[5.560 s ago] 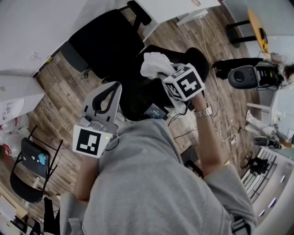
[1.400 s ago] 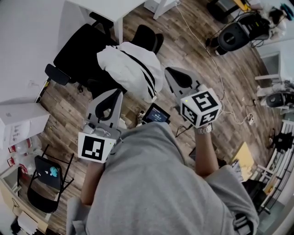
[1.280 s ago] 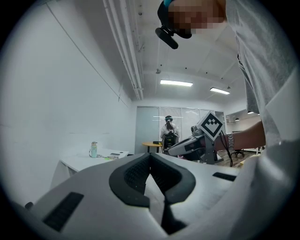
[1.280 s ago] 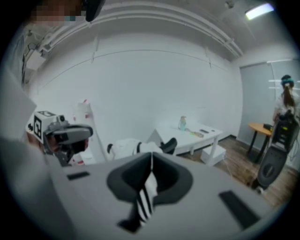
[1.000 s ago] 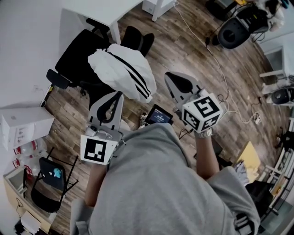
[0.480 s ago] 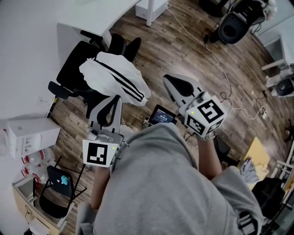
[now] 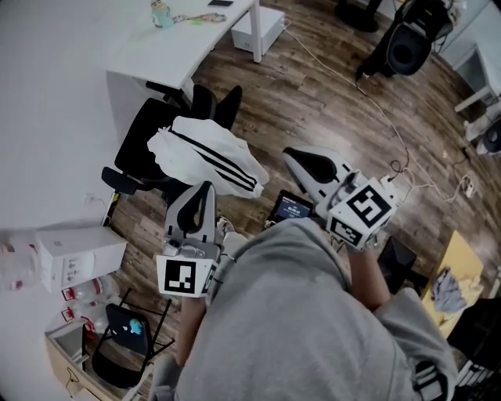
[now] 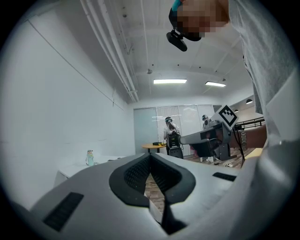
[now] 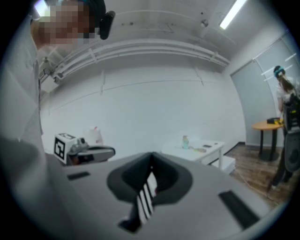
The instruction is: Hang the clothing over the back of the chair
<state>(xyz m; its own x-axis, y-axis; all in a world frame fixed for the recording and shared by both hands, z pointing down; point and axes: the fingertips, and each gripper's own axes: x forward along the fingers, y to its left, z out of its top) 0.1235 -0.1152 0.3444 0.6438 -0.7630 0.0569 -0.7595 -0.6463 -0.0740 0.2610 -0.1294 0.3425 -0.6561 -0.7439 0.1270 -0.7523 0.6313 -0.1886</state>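
A person in a grey top (image 7: 297, 329) stands nearest, seen from above, holding 2 grippers out level over a wooden floor (image 7: 329, 102). The left gripper (image 7: 207, 186) is clenched: its own view shows the dark pads of the left gripper (image 8: 150, 157) meeting at the tip with nothing between them. The right gripper (image 7: 288, 153) is likewise clenched and empty, its pads meeting at the tip in the right gripper's (image 9: 151, 165) own view, where black and white stripes of the jacket (image 9: 146, 197) show beyond the gap below them. A small lit tablet (image 7: 291, 210) lies on the floor between the 2 grippers. To the near left stand a white box (image 7: 78, 254) and a black folding chair (image 7: 117, 348). Just beyond the grippers, apart from both, a white jacket (image 7: 207, 157) with black stripes lies draped over a black office chair (image 7: 141, 137). Farther off is a white desk (image 7: 180, 47) bearing a small bottle (image 7: 160, 12).
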